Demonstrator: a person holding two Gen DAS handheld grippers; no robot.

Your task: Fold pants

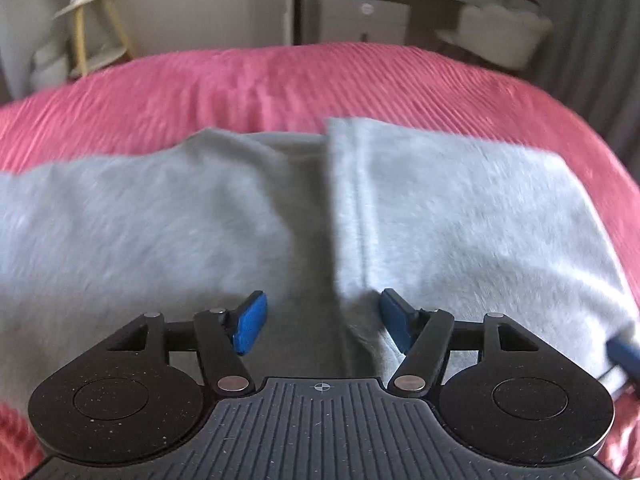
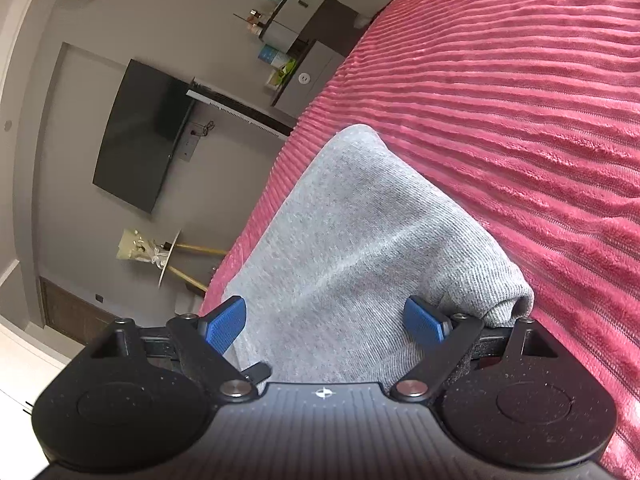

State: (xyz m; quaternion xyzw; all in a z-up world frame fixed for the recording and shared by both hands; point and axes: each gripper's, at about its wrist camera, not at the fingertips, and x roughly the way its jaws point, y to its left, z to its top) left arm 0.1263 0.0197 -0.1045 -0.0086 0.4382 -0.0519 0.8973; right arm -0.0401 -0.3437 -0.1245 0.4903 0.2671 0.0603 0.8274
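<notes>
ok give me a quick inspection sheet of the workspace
surface: pink ribbed bedspread, bare around the garment
job's things: grey pants lying on it, one layer already folded over
clutter: nothing seen on the bed
grippers: left hand-held gripper open over the pants; right hand-held gripper open, cloth between its fingers, not clamped
cables: nothing seen
surroundings: wall TV, small wooden-legged table, dresser, curtain

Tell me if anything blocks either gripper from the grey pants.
Nothing visible does. The left gripper is open right over the pants, and the right gripper is open with the fabric between its fingers.
</notes>
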